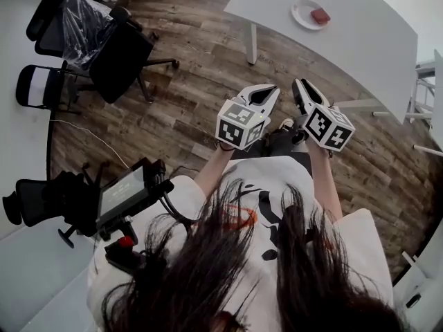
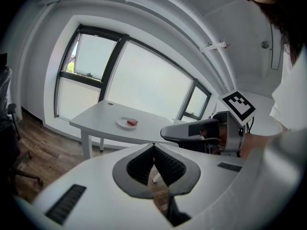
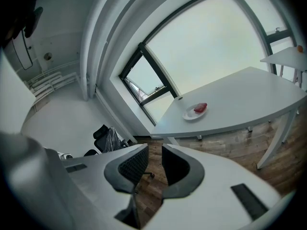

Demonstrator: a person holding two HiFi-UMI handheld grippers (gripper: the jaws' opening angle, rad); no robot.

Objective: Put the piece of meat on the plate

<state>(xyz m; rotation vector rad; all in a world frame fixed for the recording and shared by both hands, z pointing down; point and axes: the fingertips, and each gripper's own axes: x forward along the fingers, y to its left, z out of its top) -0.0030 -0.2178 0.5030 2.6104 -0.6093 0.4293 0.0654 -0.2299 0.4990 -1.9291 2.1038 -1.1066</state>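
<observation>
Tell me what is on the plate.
One red piece of meat lies on the plate, which stands on the table. The plate's surface under the meat is covered; the rest looks bare.

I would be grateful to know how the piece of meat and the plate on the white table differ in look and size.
The piece of meat is red, the plate white. The meat is a small blocky chunk; the plate is round and flat. The plate is far wider, and the meat covers only one side of it. Both are on the white table, the meat lying on the plate.
</observation>
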